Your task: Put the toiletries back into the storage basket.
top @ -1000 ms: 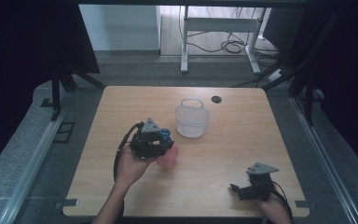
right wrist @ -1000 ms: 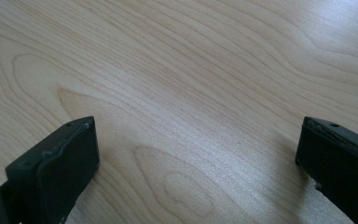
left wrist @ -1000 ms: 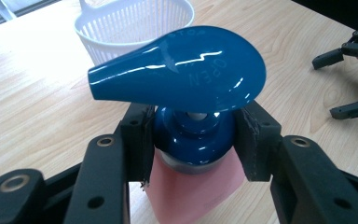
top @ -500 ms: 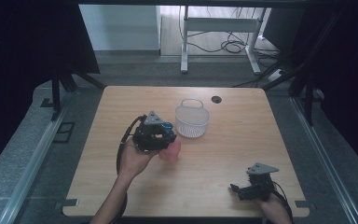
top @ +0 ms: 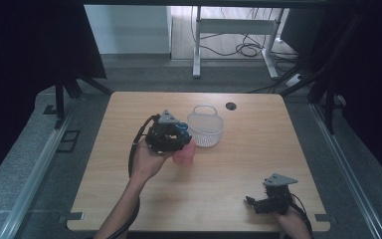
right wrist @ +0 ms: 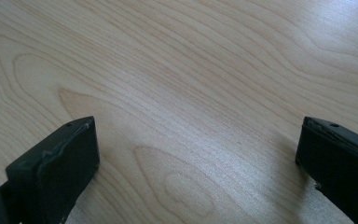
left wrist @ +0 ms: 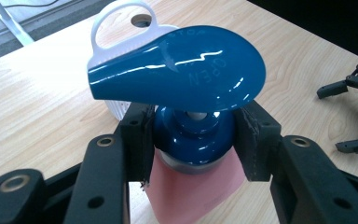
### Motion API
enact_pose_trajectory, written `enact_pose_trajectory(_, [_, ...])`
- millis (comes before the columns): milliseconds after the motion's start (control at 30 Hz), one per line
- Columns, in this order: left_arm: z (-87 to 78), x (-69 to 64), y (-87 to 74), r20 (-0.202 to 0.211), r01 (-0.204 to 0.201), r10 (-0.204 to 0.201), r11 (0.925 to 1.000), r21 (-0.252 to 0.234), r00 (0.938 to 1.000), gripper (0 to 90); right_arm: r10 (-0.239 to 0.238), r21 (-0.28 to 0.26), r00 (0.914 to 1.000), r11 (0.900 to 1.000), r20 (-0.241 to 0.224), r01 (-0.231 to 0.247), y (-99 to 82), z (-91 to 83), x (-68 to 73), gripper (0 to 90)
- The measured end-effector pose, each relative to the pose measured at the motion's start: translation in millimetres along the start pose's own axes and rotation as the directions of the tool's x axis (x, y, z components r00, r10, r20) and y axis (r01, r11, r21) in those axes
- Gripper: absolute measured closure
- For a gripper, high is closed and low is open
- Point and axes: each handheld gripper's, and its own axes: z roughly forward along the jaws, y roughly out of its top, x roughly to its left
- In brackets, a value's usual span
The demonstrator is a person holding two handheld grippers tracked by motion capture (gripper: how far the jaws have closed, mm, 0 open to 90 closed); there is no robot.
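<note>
Right now we have the left gripper (top: 175, 141) clamped on the blue collar of a pink pump bottle (left wrist: 200, 182), one of its fingers (left wrist: 137, 135) pressed against each side just under the wide blue pump head (left wrist: 182, 70). From the high view, the bottle (top: 184, 152) sits in our grip just beside the white basket (top: 206, 128), on its near side; we cannot tell whether its base rests on the table (top: 219, 194) or hangs just above it. Through the left gripper view the basket's handle (left wrist: 121, 14) rises right behind the pump head.

We judge this to be the carrying step, bottle in hand and bound for the basket. Next we need to lift it above the rim, move it forward over the opening, lower it in and only then release.

Our right gripper (top: 268, 201) waits at the near right of the table, well apart, its fingers (right wrist: 58, 163) spread wide over bare wood.
</note>
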Motion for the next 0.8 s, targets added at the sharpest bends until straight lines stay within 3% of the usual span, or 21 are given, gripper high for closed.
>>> enact_pose_trajectory(800, [8.0,5.6,43.1,-0.035,-0.026,0.026,0.9996,-0.012,0.9991,52.9,0.002,-0.002,1.0,1.0,-0.001,-0.002,0.1,0.0,0.1,0.0])
